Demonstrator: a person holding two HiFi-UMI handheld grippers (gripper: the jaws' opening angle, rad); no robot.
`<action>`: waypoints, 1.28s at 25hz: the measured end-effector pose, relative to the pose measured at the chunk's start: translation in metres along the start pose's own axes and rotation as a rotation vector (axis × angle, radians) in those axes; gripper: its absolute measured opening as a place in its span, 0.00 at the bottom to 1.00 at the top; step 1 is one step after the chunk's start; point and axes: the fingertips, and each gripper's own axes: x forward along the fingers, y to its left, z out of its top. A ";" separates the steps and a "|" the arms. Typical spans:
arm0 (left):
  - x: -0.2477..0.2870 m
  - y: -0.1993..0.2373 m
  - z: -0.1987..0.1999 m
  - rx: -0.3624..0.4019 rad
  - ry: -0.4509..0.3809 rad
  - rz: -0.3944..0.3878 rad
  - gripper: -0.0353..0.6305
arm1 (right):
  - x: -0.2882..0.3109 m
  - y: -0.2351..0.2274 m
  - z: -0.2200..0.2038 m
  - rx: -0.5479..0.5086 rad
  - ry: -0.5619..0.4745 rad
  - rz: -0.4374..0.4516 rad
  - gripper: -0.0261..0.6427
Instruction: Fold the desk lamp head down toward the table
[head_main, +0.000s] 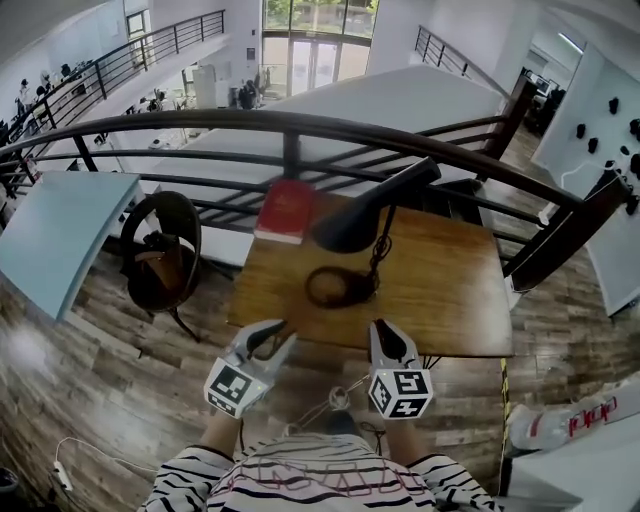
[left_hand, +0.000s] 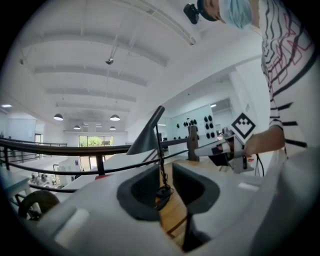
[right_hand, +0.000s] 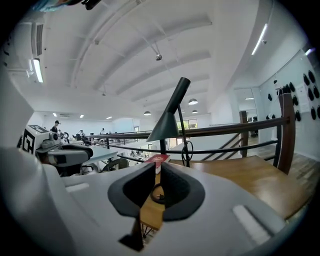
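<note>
A black desk lamp stands on the wooden table (head_main: 450, 290), its cone head (head_main: 350, 228) raised on a slanted arm above a ring base (head_main: 335, 287). The lamp head (left_hand: 146, 136) is ahead in the left gripper view and also shows as the cone (right_hand: 165, 125) in the right gripper view. My left gripper (head_main: 283, 333) hovers at the table's near edge, left of the base, its jaws a narrow gap apart with nothing between them (left_hand: 165, 182). My right gripper (head_main: 383, 328) sits at the near edge to the right, its jaws all but together and empty (right_hand: 157, 187). Neither touches the lamp.
A red book (head_main: 287, 210) lies at the table's far left corner. A dark railing (head_main: 290, 125) runs behind the table. A black round chair (head_main: 165, 250) stands to the left, beside a pale blue tabletop (head_main: 60, 235).
</note>
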 end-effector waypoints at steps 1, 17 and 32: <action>-0.005 -0.002 -0.001 -0.001 -0.007 0.002 0.16 | -0.004 0.003 -0.001 0.002 -0.002 -0.002 0.08; -0.049 -0.034 -0.030 -0.078 0.020 0.013 0.06 | -0.055 0.029 -0.039 0.081 0.027 -0.038 0.04; -0.058 -0.048 -0.048 -0.097 0.061 -0.012 0.06 | -0.065 0.031 -0.052 0.074 0.046 -0.057 0.04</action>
